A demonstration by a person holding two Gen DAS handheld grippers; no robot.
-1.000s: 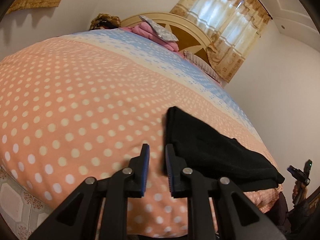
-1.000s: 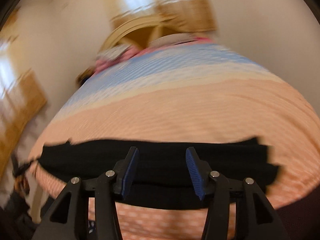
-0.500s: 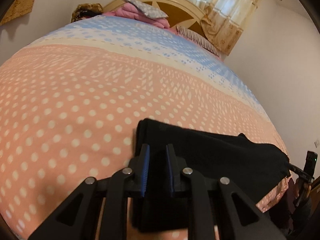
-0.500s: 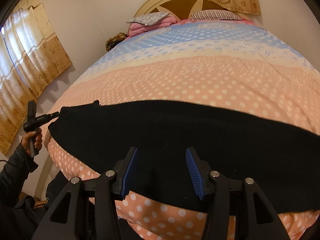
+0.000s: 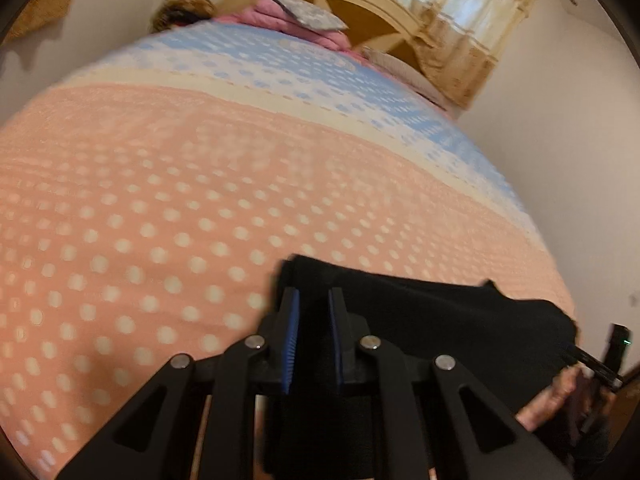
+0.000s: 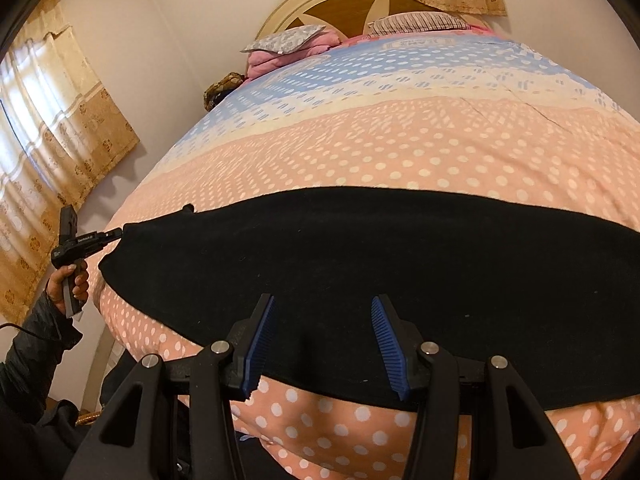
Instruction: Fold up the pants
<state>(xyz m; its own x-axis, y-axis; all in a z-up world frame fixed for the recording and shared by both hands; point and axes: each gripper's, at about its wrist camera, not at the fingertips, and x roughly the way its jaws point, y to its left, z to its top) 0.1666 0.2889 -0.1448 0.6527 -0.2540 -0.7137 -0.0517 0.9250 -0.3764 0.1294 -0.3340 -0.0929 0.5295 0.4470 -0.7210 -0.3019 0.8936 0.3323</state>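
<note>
Black pants [image 6: 360,248] lie as a long folded band across the near end of the bed. In the left wrist view my left gripper [image 5: 312,336] is shut on one end of the pants [image 5: 440,320], with black cloth between its blue pads. The left gripper also shows at the left of the right wrist view [image 6: 86,238], at the pants' left end. My right gripper [image 6: 322,344] is open, hovering over the near edge of the pants at their middle, with nothing between its fingers.
The bed [image 6: 420,140] has a pink, cream and blue polka-dot cover. Pillows and a pink blanket [image 6: 288,46] lie by the headboard. Curtained windows stand left [image 6: 44,140] and behind. The holder's hand and sleeve [image 6: 52,300] are at the bed's left corner.
The left gripper has moved onto the end of the pants and shut on it. The right gripper has come closer over the pants' near edge and stays open.
</note>
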